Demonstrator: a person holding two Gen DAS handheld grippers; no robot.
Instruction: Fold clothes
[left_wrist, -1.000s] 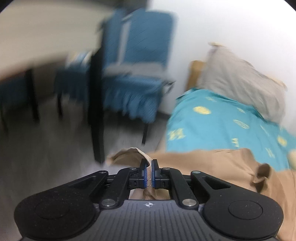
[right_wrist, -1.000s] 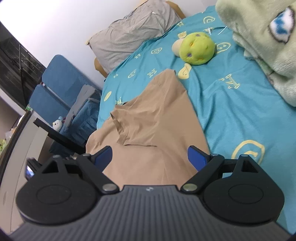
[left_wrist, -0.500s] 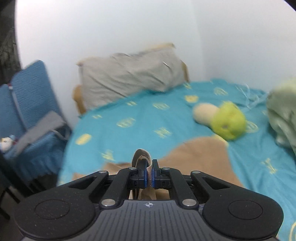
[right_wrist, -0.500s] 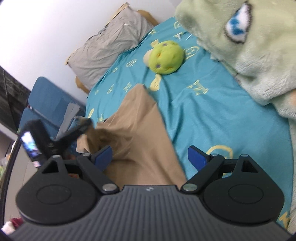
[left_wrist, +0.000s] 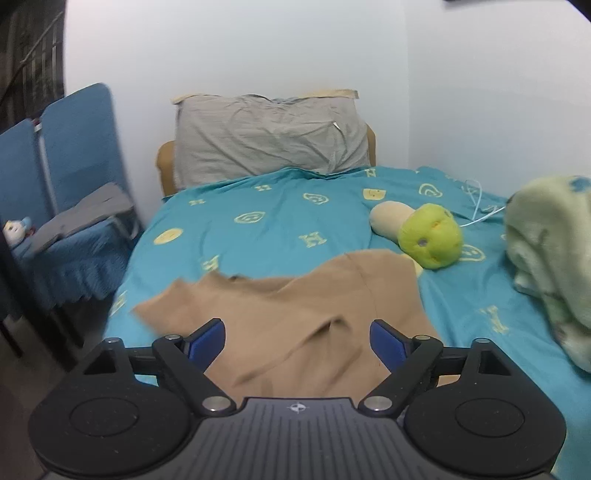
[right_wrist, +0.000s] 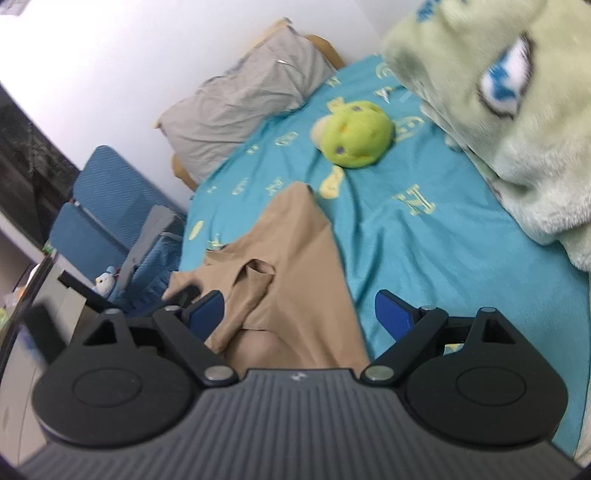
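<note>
A tan garment (left_wrist: 306, 314) lies partly folded on the teal bed sheet (left_wrist: 277, 229), one flap laid over its middle. My left gripper (left_wrist: 297, 338) hovers over the garment's near part; its jaws are opening and stand wide, with cloth below them but none pinched. In the right wrist view the same tan garment (right_wrist: 288, 273) runs from the near edge toward the green toy. My right gripper (right_wrist: 299, 314) stands open above it, nothing between its blue pads.
A green plush toy (left_wrist: 430, 236) and a pale green fleece blanket (left_wrist: 546, 258) lie on the right of the bed. A grey pillow (left_wrist: 269, 140) leans at the headboard. Blue chairs (left_wrist: 55, 177) stand left of the bed.
The left gripper swung from the chairs toward the bed while pinching a tan cloth edge, then let go and opened. The flap now lies on the garment. The right gripper stayed open.
</note>
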